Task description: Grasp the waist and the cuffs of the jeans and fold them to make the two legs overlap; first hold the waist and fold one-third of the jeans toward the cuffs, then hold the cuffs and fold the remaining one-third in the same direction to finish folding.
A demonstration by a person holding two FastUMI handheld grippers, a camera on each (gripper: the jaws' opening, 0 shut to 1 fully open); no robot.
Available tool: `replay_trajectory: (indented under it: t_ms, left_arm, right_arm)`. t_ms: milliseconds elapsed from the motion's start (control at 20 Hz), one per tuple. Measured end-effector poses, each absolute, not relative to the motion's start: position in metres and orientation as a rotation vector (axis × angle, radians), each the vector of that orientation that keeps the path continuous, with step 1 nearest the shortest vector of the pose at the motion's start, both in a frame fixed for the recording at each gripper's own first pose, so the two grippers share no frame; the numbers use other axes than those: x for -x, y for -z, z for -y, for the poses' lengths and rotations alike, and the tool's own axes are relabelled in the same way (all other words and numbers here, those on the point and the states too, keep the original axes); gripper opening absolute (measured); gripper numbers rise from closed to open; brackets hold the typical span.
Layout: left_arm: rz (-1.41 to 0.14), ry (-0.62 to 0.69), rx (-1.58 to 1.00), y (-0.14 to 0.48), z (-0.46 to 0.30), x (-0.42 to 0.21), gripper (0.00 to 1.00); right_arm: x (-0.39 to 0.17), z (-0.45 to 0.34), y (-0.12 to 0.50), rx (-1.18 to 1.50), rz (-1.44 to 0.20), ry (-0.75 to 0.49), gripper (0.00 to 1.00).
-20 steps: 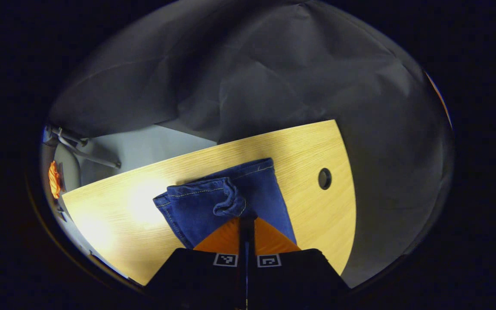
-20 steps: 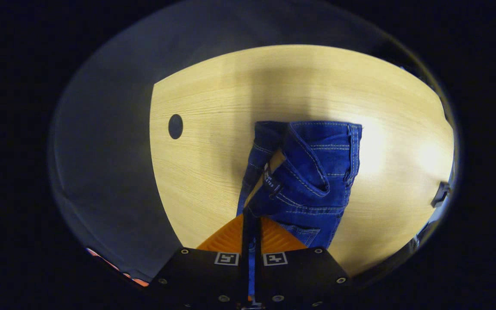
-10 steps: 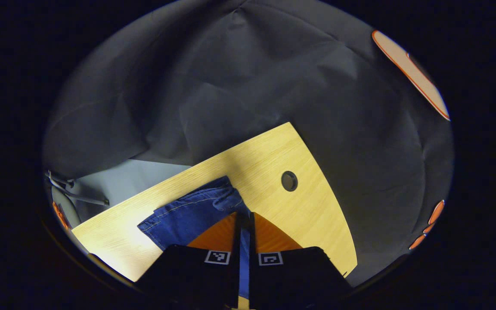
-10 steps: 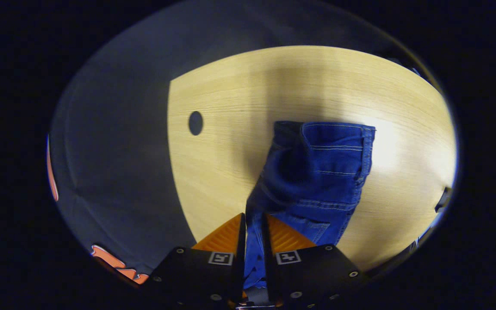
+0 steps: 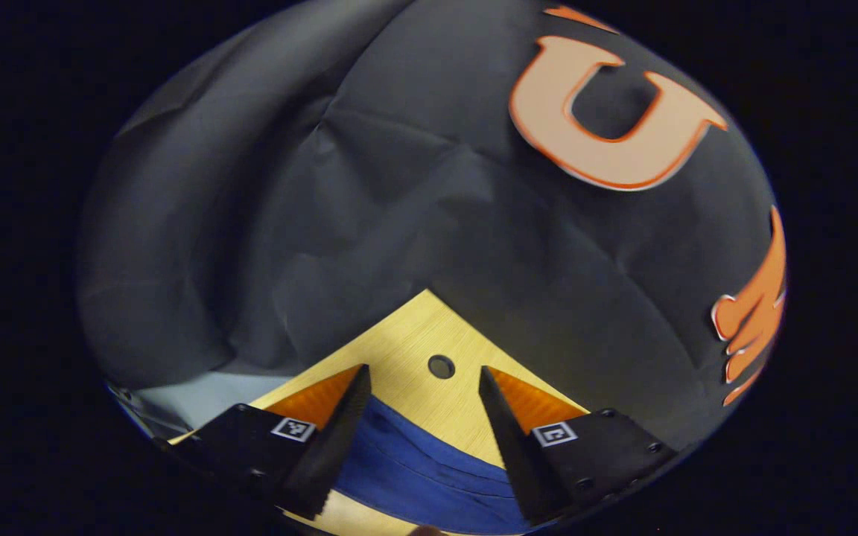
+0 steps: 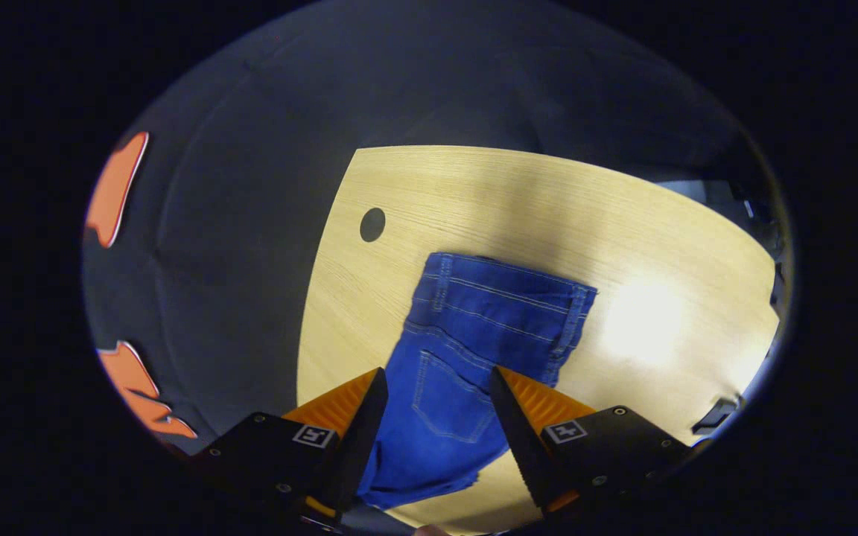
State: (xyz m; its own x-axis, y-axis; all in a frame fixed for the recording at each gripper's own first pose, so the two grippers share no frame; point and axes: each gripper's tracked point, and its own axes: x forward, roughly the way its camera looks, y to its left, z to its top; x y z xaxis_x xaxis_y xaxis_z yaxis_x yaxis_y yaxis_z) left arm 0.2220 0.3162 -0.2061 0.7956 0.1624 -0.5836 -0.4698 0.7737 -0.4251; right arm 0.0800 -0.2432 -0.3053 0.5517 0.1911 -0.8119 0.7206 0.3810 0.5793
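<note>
Wooden table (image 6: 518,201) with round hole (image 6: 372,224), dark cloth wall behind. Jeans (image 6: 474,335) lie folded flat on table, back pocket up. Right gripper (image 6: 433,376) spread wide above jeans, grasping nothing. Left gripper (image 5: 423,372) likewise released, fingers apart over jeans' edge (image 5: 421,469).

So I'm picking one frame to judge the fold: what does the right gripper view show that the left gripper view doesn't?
Right gripper view: the folded jeans nearly whole, flat, back pocket up, with a wide stretch of the wooden table around them. Left gripper view: mostly the booth's wall, plus a pale patch at lower left; just an edge of denim. Both: the table's round hole, and an open gripper, right gripper and left gripper, fingers apart above the denim.
</note>
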Motion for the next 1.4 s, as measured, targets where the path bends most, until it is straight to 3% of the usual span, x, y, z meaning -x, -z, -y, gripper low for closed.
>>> replay_trajectory:
  t_ms: [50, 100, 200, 600, 950, 1150, 1200, 1250, 1350, 1400]
  left_arm:
    - [-0.514, -0.346, 0.575, 0.198, -0.311, -0.219, 0.91]
    - [-0.506, -0.328, 0.590, 0.192, -0.300, -0.215, 0.91]
    - [-0.473, -0.276, 0.617, 0.178, -0.286, -0.213, 0.95]
    - [-0.280, -0.186, 0.376, 0.106, -0.217, -0.179, 0.95]
    - [-0.220, -0.119, 0.242, 0.078, -0.151, -0.147, 0.95]
    - [-0.277, -0.089, 0.225, 0.097, -0.116, -0.125, 0.95]
    - [-0.291, -0.091, 0.220, 0.103, -0.114, -0.122, 0.95]
    - [-0.310, -0.086, 0.224, 0.107, -0.109, -0.120, 0.95]
    - [-0.337, -0.088, 0.225, 0.114, -0.104, -0.120, 0.95]
    - [-0.344, -0.090, 0.213, 0.114, -0.102, -0.119, 0.95]
  right_arm:
    - [-0.074, 0.243, 0.311, -1.135, -0.974, 0.413, 0.78]
    - [-0.069, 0.241, 0.317, -1.111, -0.976, 0.411, 0.93]
    - [-0.060, 0.239, 0.327, -1.083, -0.992, 0.422, 0.96]
    - [-0.045, 0.252, 0.366, -1.011, -1.002, 0.483, 0.98]
    - [-0.050, 0.276, 0.390, -1.013, -0.951, 0.565, 0.98]
    - [-0.054, 0.281, 0.394, -0.914, -0.863, 0.538, 0.92]
    - [-0.052, 0.282, 0.393, -0.875, -0.849, 0.518, 0.82]
    - [-0.053, 0.283, 0.392, -0.847, -0.814, 0.500, 0.81]
    - [-0.056, 0.285, 0.394, -0.899, -0.761, 0.475, 0.60]
    - [-0.056, 0.278, 0.393, -0.982, -0.751, 0.472, 0.44]
